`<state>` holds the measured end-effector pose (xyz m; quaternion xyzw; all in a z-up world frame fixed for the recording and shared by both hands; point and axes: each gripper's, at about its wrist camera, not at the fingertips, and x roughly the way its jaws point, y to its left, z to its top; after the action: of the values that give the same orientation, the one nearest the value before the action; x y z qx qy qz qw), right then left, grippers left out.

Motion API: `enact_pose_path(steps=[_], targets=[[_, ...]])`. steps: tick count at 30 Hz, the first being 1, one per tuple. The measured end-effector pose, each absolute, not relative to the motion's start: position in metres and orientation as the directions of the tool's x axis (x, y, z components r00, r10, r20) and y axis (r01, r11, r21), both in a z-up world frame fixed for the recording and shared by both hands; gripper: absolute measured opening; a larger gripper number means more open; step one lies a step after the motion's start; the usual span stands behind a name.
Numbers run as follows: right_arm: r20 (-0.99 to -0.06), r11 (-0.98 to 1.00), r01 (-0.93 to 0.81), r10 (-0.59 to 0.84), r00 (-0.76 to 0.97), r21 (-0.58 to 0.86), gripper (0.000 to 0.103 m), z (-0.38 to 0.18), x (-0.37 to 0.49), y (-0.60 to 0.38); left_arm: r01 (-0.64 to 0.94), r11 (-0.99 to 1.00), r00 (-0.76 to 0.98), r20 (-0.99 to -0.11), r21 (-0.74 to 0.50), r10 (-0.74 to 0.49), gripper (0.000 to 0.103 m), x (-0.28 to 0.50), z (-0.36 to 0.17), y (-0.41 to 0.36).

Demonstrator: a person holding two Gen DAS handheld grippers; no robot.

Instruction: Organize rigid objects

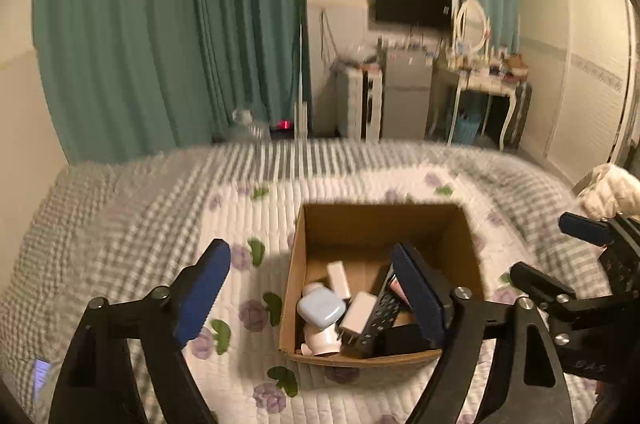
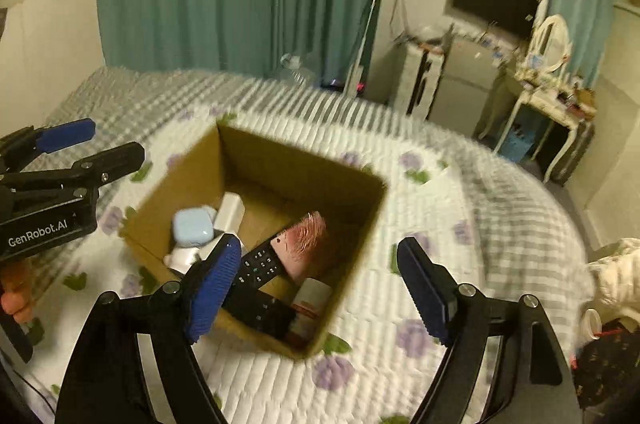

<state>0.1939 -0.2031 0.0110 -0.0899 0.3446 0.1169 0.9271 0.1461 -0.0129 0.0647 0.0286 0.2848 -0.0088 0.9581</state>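
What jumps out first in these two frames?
An open cardboard box sits mid-bed on the floral quilt, already holding a black remote, a pale blue case and white chargers. Both the left gripper and the right gripper hover open and empty over it, with teal curtains behind.

Dim, warm yellowish indoor light is filling both views. Motion blur is smearing the striped bed cover (image 1: 280, 163), the curtains (image 1: 168, 31) and the far furniture, more strongly in the right wrist view. The cardboard box (image 2: 360, 224) is casting a soft shadow leftward. Fisheye distortion is bending the room's edges, and black vignetting is darkening the corners.
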Motion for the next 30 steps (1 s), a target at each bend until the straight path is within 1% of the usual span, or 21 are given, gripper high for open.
enact_pose_path(steps=[2,4,6,7,8,9,12,15,19,23,26,30], targets=[[-0.609,0.963,-0.254,0.148,0.779,-0.091,0.085,0.043,0.164,-0.211,0.029,0.998,0.866,-0.499,0.050,0.000,0.091,0.122,0.087,-0.013],[-0.560,0.968,-0.233,0.144,0.816,-0.090,0.089,0.068,0.138,-0.216,0.005,0.999,0.897,-0.442,0.042,0.014,0.092,0.095,0.106,-0.010],[-0.510,0.975,-0.207,0.137,0.849,-0.084,0.092,0.090,0.111,-0.221,0.000,1.000,0.917,-0.398,0.021,0.009,0.099,0.072,0.118,-0.006],[-0.479,0.977,-0.197,0.137,0.867,-0.076,0.095,0.099,0.096,-0.223,0.000,1.000,0.930,-0.368,0.007,0.003,0.100,0.058,0.122,-0.003],[-0.457,0.979,-0.193,0.141,0.878,-0.068,0.097,0.105,0.085,-0.225,0.001,1.000,0.938,-0.347,-0.002,-0.002,0.100,0.047,0.125,-0.001],[-0.432,0.981,-0.188,0.146,0.890,-0.055,0.101,0.111,0.073,-0.227,0.004,1.000,0.948,-0.319,-0.013,-0.008,0.101,0.034,0.127,0.002],[-0.384,0.983,-0.178,0.150,0.911,-0.038,0.103,0.116,0.050,-0.226,-0.007,1.000,0.958,-0.287,-0.029,-0.001,0.103,0.012,0.123,0.008],[-0.368,0.986,-0.167,0.145,0.918,-0.029,0.103,0.108,0.039,-0.222,-0.029,0.999,0.956,-0.292,-0.038,0.017,0.103,0.004,0.106,0.012],[-0.345,0.987,-0.155,0.131,0.929,-0.043,0.103,0.075,0.027,-0.214,-0.041,0.999,0.951,-0.306,-0.013,0.035,0.103,0.002,0.069,0.011],[-0.346,0.992,-0.123,0.103,0.933,-0.035,0.103,0.031,0.028,-0.213,-0.030,0.999,0.930,-0.365,0.030,0.038,0.103,0.010,0.037,0.003],[-0.388,0.992,-0.124,0.114,0.915,-0.001,0.103,0.005,0.039,-0.215,-0.018,0.999,0.922,-0.387,0.032,0.029,0.103,0.014,0.017,-0.001],[-0.416,0.992,-0.123,0.116,0.902,0.009,0.103,-0.010,0.046,-0.214,-0.013,0.999,0.914,-0.406,0.031,0.024,0.103,0.018,-0.001,-0.003]])
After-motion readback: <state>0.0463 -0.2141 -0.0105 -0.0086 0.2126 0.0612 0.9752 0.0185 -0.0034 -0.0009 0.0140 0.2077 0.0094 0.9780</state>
